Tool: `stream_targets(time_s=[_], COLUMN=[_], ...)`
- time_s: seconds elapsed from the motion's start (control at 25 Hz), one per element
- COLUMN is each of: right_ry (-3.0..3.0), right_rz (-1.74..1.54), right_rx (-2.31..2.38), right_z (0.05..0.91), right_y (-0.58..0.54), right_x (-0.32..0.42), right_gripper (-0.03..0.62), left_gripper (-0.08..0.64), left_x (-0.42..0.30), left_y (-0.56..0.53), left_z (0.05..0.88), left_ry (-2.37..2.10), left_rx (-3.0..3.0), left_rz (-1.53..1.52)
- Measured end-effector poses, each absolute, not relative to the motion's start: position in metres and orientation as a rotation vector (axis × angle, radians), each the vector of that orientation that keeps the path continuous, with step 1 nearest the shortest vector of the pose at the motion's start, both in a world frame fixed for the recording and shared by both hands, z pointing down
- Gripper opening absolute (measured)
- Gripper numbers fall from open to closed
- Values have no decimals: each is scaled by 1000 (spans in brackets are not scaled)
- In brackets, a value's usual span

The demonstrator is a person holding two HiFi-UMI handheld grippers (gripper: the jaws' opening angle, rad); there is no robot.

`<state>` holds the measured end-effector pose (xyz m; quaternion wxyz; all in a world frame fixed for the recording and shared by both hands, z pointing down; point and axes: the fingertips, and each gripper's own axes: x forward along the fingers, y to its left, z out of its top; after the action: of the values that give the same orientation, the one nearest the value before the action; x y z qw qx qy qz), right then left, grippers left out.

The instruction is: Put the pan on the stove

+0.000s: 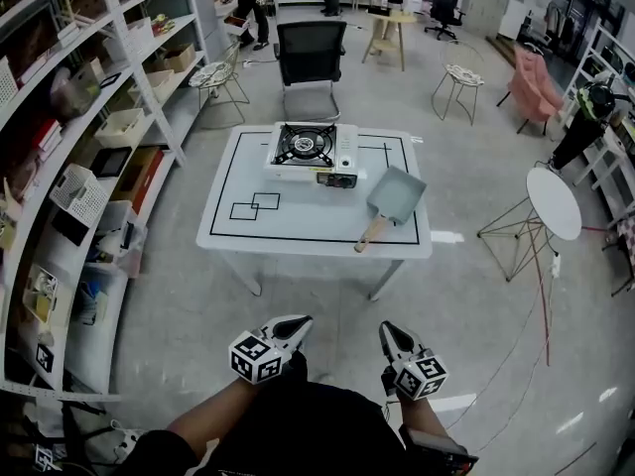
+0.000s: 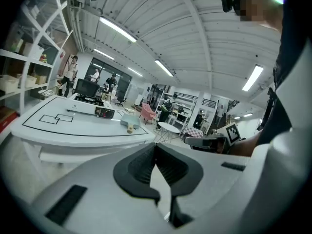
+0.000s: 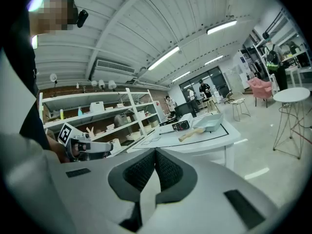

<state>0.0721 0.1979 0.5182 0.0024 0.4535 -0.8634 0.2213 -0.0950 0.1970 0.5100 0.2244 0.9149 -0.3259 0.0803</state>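
Pan (image 1: 395,195) lies at the table's (image 1: 298,228) right edge, apart from the stove (image 1: 313,154) at the far edge. Left gripper (image 1: 291,325) and right gripper (image 1: 393,335): jaws closed, empty, short of the table.

No words, numbers or brand names can be read anywhere. The front panel of the stove (image 1: 311,154) is too small to read.

Left gripper (image 1: 289,327), right gripper (image 1: 393,336), side by side, jaws together, empty

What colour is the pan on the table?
Pale blue-grey pan with a light wooden handle; the head view shows it best.
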Motion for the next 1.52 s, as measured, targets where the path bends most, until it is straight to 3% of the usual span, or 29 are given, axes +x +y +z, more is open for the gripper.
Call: stream_targets(time_s=[1.52], right_ry=[-2675], right_rz=[761], right_rx=[1496], right_z=[519], right_y=[118], right_x=[68], right_gripper=[25], left_gripper=[9], left_x=[-100], left_y=[118], left_z=[519], left_ry=[-847], left_rx=[2506], left_rz=[240])
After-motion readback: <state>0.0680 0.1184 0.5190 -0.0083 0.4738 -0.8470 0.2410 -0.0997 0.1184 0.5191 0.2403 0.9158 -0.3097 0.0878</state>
